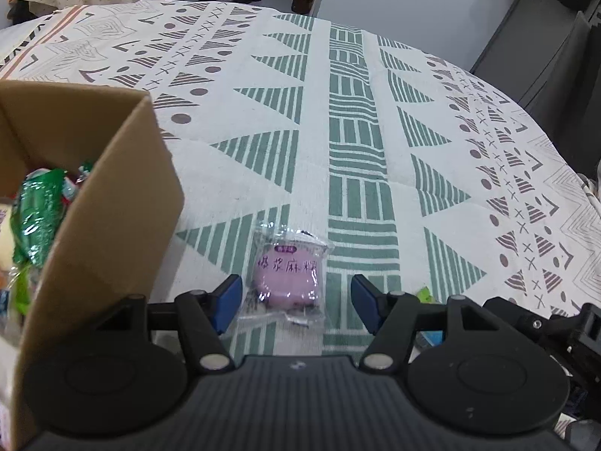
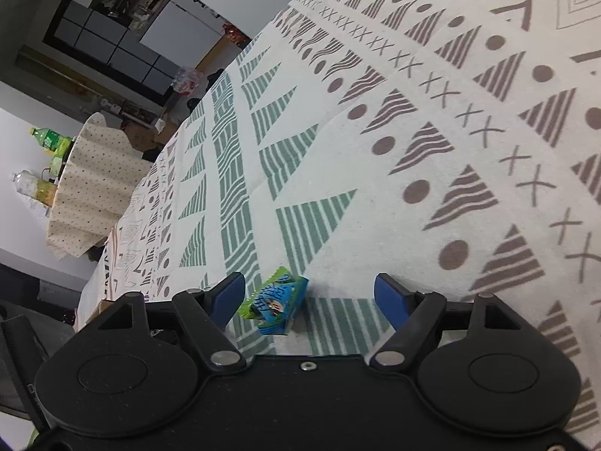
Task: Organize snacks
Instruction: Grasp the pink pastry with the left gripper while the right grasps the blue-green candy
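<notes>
The left tongs are partly open and low over the table, which wears a cloth patterned with green and brown triangles. Between their blue pads lies a pink snack in a clear wrapper, flat on the cloth; the left pad is just beside the wrapper's edge, the right pad stands apart from it, and neither presses on it. Left of the tongs stands an open box, its near wall close to the left finger, with green and other wrapped snacks inside. The right tongs are also partly open and hold nothing. A small blue-and-green packet lies on the cloth between their pads, close to the left pad and well clear of the right one; whether the left pad touches it cannot be told. In the left view, a corner of the right tongs shows at the lower right edge.
</notes>
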`<state>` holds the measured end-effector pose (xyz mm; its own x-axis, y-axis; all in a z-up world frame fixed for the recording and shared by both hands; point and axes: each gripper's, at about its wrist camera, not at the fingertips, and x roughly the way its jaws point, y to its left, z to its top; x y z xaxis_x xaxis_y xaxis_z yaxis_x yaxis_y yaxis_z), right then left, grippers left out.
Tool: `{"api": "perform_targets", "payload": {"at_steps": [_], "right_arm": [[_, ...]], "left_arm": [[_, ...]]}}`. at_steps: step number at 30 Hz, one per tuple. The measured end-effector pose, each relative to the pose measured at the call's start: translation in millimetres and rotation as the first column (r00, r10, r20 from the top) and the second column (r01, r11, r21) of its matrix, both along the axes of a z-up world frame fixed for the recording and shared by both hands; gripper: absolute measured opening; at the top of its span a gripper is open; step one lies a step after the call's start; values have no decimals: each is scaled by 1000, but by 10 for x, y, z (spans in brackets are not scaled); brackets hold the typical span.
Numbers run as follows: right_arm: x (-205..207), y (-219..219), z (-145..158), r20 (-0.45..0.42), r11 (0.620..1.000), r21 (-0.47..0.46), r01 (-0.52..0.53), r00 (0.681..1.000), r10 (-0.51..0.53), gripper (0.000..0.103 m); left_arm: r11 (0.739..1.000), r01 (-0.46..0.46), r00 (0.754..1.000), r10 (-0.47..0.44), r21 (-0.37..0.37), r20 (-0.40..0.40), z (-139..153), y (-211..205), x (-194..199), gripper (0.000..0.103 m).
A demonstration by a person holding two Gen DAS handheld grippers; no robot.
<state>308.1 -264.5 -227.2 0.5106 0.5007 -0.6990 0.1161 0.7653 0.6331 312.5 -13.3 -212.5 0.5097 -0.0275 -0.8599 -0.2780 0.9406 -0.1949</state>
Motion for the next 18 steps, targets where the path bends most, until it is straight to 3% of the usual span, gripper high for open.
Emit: {"api": "perform_targets", "payload": {"at_steps": [3, 7, 13, 15, 17, 18], "right_arm": [[13, 28, 7, 0, 1000, 2, -9, 1000, 9, 76], [26, 104, 3, 3, 999, -3, -38, 999, 38, 76], [8, 277, 24, 29, 991, -92, -100, 994, 103, 74], [-3, 312, 25, 35, 986, -121, -115, 992, 120, 62], [-16, 334, 9, 32, 982, -125, -141, 989, 146, 32], [-18, 334, -2, 22, 983, -105, -153, 988, 156, 27]], "left_arm": [[1000, 5, 1000, -5, 14, 11, -14, -20, 34, 62], [999, -13, 1000, 13, 35, 10, -17, 20, 61, 37], [1000, -12, 1000, 12, 20, 6, 11, 52, 24, 32], [1000, -25, 1000, 25, 16, 4, 24, 70, -10, 32], [999, -34, 999, 34, 12, -2, 39, 77, -52, 31], [999, -34, 999, 34, 11, -4, 53, 79, -73, 31]]}}
